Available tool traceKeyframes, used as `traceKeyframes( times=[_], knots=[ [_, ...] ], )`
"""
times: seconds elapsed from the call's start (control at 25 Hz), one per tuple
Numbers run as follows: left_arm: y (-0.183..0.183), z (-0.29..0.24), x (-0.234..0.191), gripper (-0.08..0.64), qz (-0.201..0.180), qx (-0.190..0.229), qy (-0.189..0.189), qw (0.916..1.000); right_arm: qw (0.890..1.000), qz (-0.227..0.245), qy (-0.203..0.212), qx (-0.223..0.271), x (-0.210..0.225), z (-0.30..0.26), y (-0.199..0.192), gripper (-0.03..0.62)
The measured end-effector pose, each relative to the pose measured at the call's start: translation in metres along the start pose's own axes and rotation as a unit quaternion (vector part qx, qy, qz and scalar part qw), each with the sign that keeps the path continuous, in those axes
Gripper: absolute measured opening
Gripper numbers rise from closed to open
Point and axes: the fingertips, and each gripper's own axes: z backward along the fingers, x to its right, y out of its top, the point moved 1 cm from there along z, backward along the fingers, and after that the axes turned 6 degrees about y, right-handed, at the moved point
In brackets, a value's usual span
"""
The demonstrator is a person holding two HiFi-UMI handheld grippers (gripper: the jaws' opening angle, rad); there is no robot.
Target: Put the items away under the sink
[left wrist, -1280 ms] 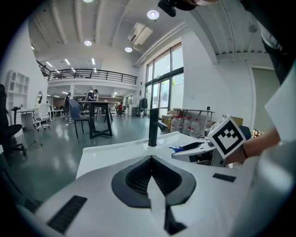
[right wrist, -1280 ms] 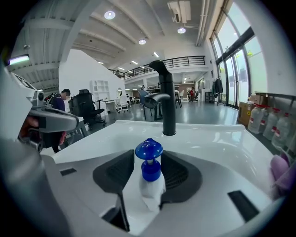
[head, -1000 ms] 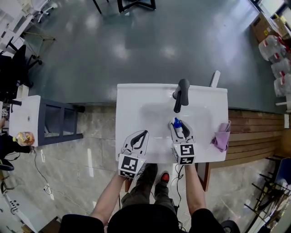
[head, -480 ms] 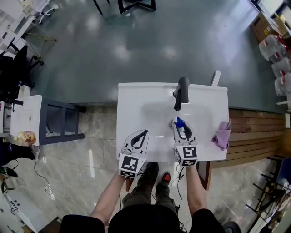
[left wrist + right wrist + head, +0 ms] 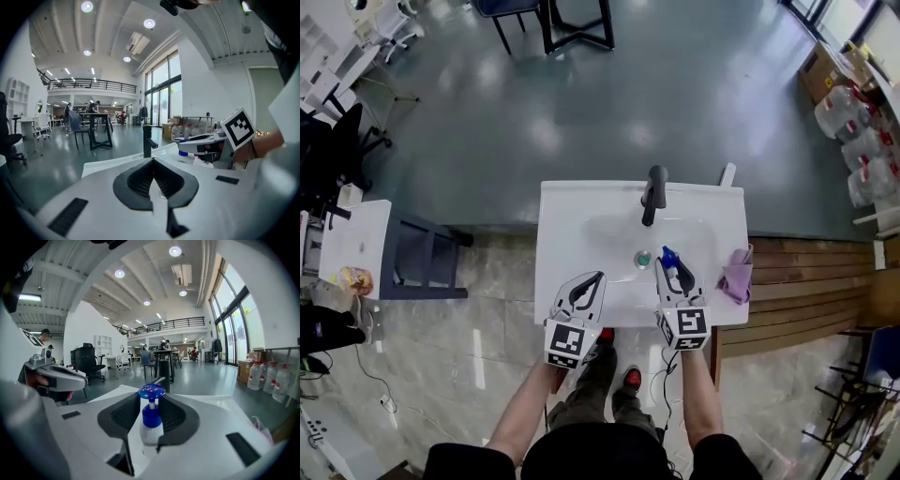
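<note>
Item: small pump bottle (image 5: 151, 427), clear body, blue collar and round blue pump head (image 5: 151, 391). Location: over the white sink (image 5: 562, 202), at about 3 o'clock from the drain (image 5: 643, 259) and 5 o'clock from the black faucet (image 5: 653, 194), carried off the surface. Holder: right gripper (image 5: 672, 274), whose jaws have just been closing and now pinch the bottle's shoulder just under the collar, with the dark pads on either side of it. Orientation: long axis upright across the jaws, with the pump head on top and the base hanging below. Which way the spout faces cannot be made out. Handling, as judged: light, with a stiff neck and a thin plastic body that may be slick. The collar is the firm place to grip. A squeeze lower on the body could flex it, and pressing on the head would dispense liquid. Keep it upright to avoid drips. Left gripper (image 5: 593, 279): at 7 o'clock from the drain near the front rim, tips pressed together with nothing between them. Also present: a purple cloth (image 5: 735, 275) on the sink's 3 o'clock rim, still to be stored.
</note>
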Motion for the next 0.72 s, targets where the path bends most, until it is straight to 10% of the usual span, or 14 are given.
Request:
traceKeyframes(
  times=[0.72],
  knots=[
    [0.028,0.106,0.082,0.006,-0.017,0.052,0.032,0.998,0.998,0.021,0.008,0.065,-0.033,0.159,0.049,0.097]
  ],
)
